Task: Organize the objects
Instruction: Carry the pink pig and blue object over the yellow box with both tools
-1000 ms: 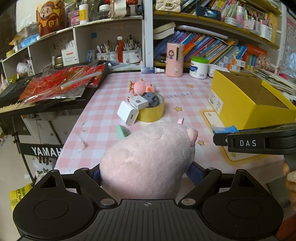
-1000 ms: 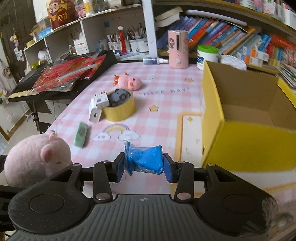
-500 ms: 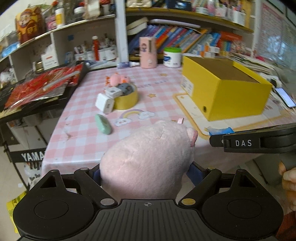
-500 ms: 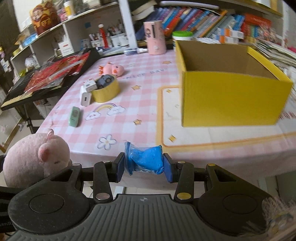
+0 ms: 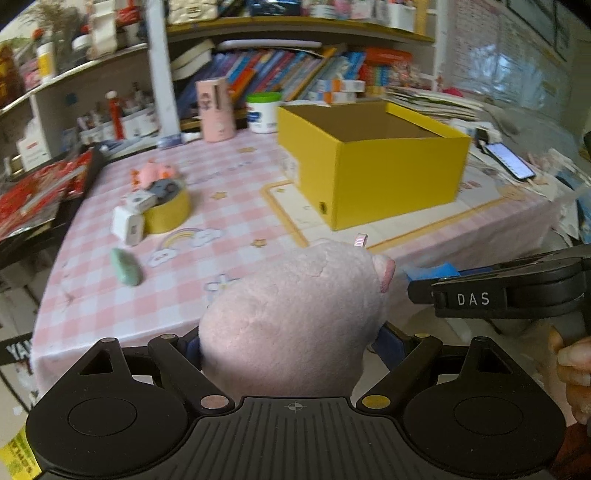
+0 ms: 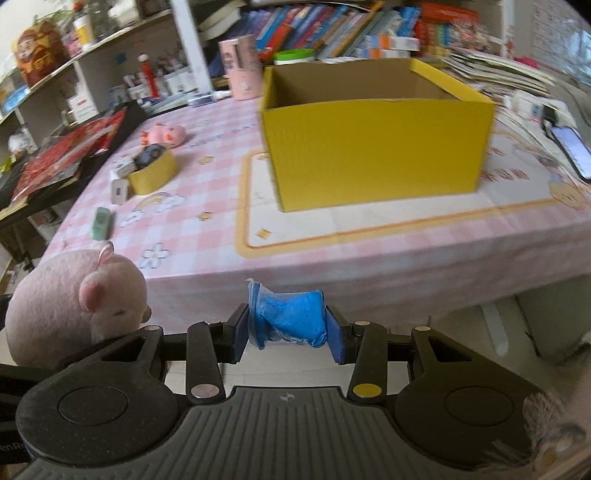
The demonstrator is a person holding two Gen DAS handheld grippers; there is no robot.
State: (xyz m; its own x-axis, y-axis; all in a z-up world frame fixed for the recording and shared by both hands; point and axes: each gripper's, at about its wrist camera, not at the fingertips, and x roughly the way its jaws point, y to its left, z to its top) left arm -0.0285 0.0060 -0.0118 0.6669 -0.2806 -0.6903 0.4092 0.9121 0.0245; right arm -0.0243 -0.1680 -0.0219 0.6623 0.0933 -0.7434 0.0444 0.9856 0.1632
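Pink plush pig (image 5: pixel 291 325) hiding left hand-held gripper (image 5: pixel 290 345) pads

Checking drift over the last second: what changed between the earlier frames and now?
Both grippers pulled back from the table and swung right: the yellow box now sits centred and fully in view. No grasp change: left gripper still holds the pink plush pig, right gripper still clamps the blue bag. Tabletop items unmoved.

Home study or child's room. Far side: shelves (image 5: pixel 295 29) packed with colourful books (image 5: pixel 280 74) and pen pots (image 5: pixel 136 125). Bench (image 6: pixel 332 236) wears a pink checked cloth with rainbow, star prints. Keyboard (image 6: pixel 74 155) at left; phone (image 5: pixel 509 160) at right.
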